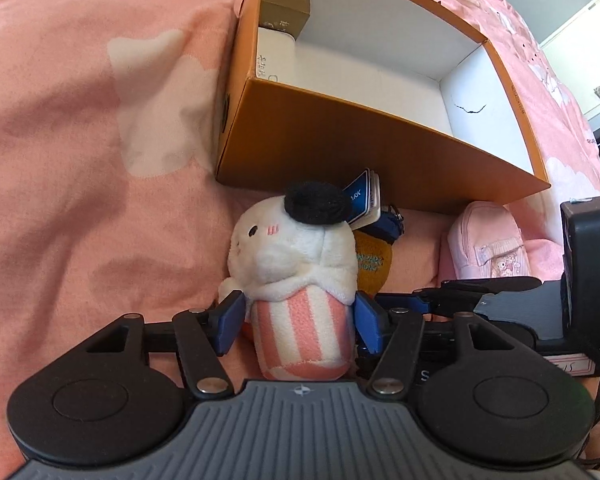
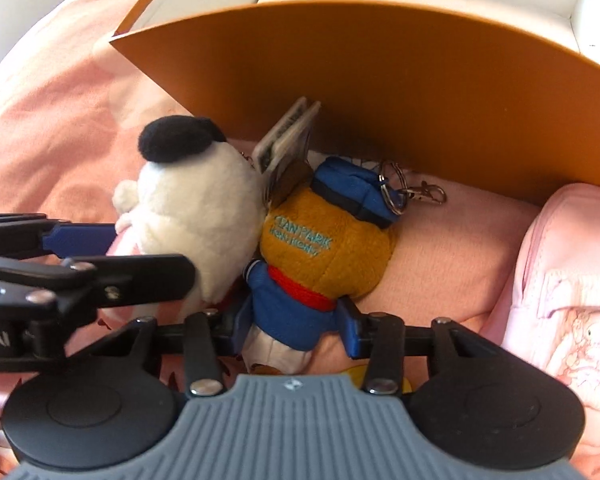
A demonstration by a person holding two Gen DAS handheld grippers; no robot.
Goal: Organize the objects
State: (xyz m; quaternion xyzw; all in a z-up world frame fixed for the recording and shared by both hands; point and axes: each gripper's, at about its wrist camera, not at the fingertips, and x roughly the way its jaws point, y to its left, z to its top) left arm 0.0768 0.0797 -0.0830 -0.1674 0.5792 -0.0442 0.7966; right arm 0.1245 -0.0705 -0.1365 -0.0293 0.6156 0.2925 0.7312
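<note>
Straddling the striped base of a white plush toy (image 1: 292, 264), the left gripper (image 1: 298, 320) stands wide, its blue pads (image 1: 230, 322) just beside the pink-and-white fabric with a sliver of room on each side, not pressing it. Ahead of that gripper an orange cardboard box (image 1: 340, 136) rises with a straight near wall, close behind the toy's black felt cap; its white inside is largely bare, apart from a gold carton (image 1: 286, 10) and a white carton (image 1: 276, 54) stacked in the far left corner. Left of the gripper a rumpled pink blanket (image 1: 80, 120) lies free of things. The right gripper (image 2: 296, 326) sits around the blue jacket of a mustard-coloured plush keychain (image 2: 324, 252), pads touching the cloth on both sides, though whether they squeeze it is hard to judge. This soft toy lies against the white one, with a metal ring and clasp (image 2: 412, 192) beyond its blue cap, near the box wall. Small cards (image 2: 286, 140) lean between the two toys and the box. Right of this gripper a pale pink quilted pouch (image 2: 568, 288) is cut off by the picture's edge. The keychain's lower body is hidden under the gripper.
</note>
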